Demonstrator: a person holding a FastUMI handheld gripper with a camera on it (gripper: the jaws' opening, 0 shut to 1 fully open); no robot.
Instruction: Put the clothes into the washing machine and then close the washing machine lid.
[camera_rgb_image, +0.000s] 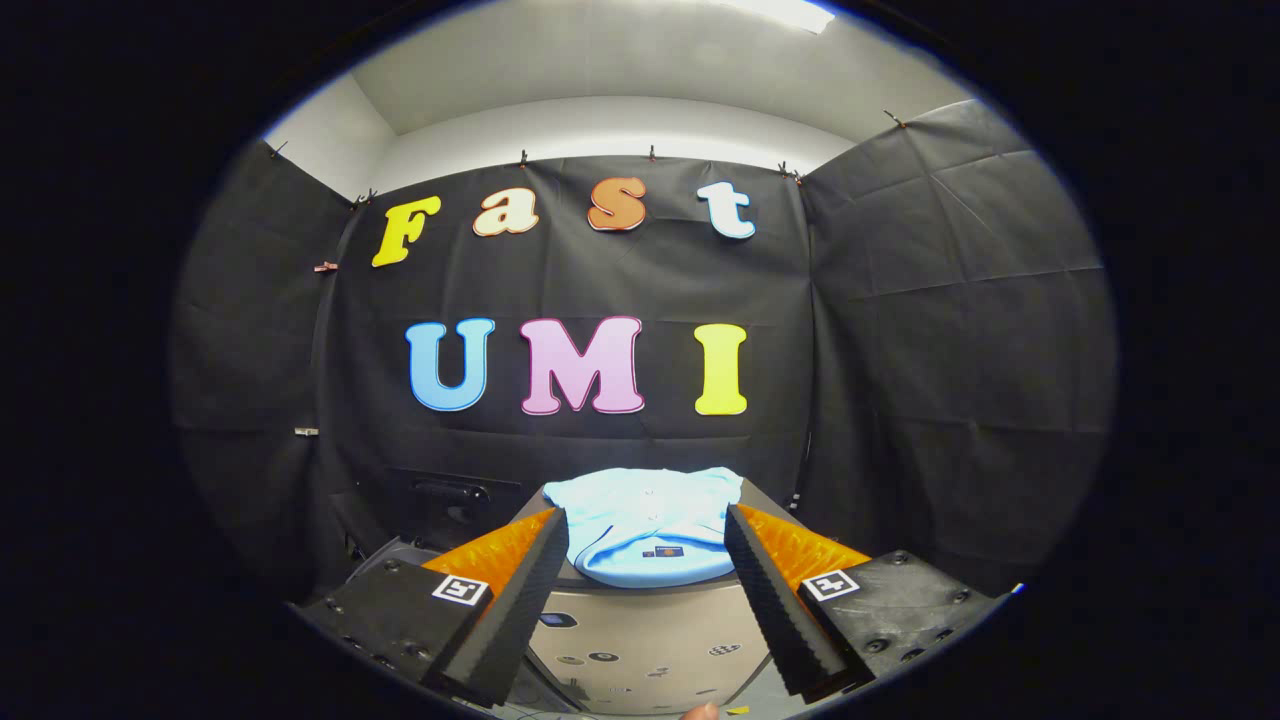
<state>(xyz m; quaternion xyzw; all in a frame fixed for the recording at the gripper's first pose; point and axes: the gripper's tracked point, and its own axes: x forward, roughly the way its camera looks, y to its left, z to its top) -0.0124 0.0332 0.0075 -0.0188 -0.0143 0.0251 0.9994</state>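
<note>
- Light-blue garment (645, 525): folded, lying on top of the washing machine (640, 640), just ahead of our fingertips and framed in the gap between them. Not yet inside the drum, as far as we can tell.
- Gripper (647, 528): fingers spread wide apart, nothing clamped, no contact w/ the cloth yet.
- Step in hand, we judge: the approach to pick the garment up.
- To do it well: we'd go fwd & down so both fingers straddle a thick fold, pref. the rounded near edge, which looks bulkiest. Pinch several layers, not one, else it prob. unfolds and drags on the lift.
- Close fully before lifting; soft cloth slips easily.
- Lid/opening of the machine: can't tell from here whether it's open, or where it sits, since the garment covers the top. We'd check before carrying.
- Front panel of the machine is below and between the fingers.
- Dark box-like object (450, 500) beyond the left finger: too dim to ID.
- Counts: 1 garment, 1 washing machine, 1 gripper w/ 2 fingers, 1 dark object.
</note>
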